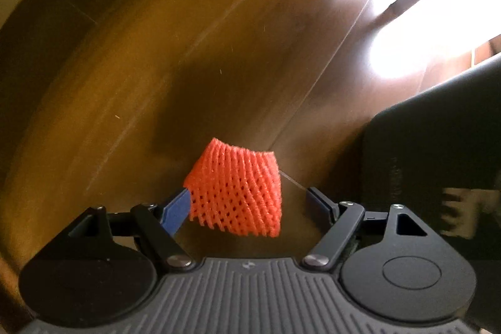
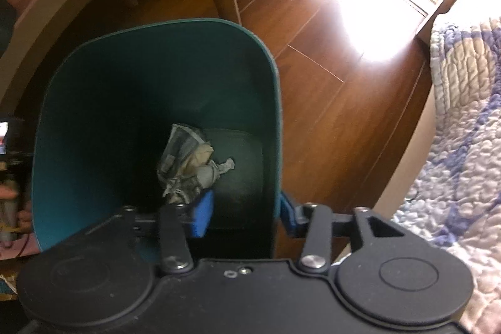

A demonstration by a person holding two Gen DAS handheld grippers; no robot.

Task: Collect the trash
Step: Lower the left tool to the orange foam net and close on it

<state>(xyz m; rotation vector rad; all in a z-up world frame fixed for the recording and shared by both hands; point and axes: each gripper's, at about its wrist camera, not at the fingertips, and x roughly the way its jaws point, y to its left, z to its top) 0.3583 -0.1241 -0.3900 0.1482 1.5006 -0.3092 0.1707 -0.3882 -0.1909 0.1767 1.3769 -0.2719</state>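
Net: orange foam mesh sleeve (image 1: pixel 235 193), lying between the fingers of the left hand-held gripper (image 1: pixel 249 201), over the wood floor (image 1: pixel 125 68).
Left hand-held gripper: jaws wide apart; the net touches only the blue left pad (image 1: pixel 177 208), the right pad stands clear, so nothing is clamped.
Right hand-held gripper (image 2: pixel 245 213): fingers straddle the near wall of the teal bin (image 2: pixel 275 83), one inside and one outside; seemingly pinching it, but I cannot tell how firmly.
Bin contents: crumpled paper (image 2: pixel 188 161) on the bottom.
Handling: likely very light, soft and springy; it squashes, so pinch across the middle and close well in.
Risk: it could snag or drift off one pad.
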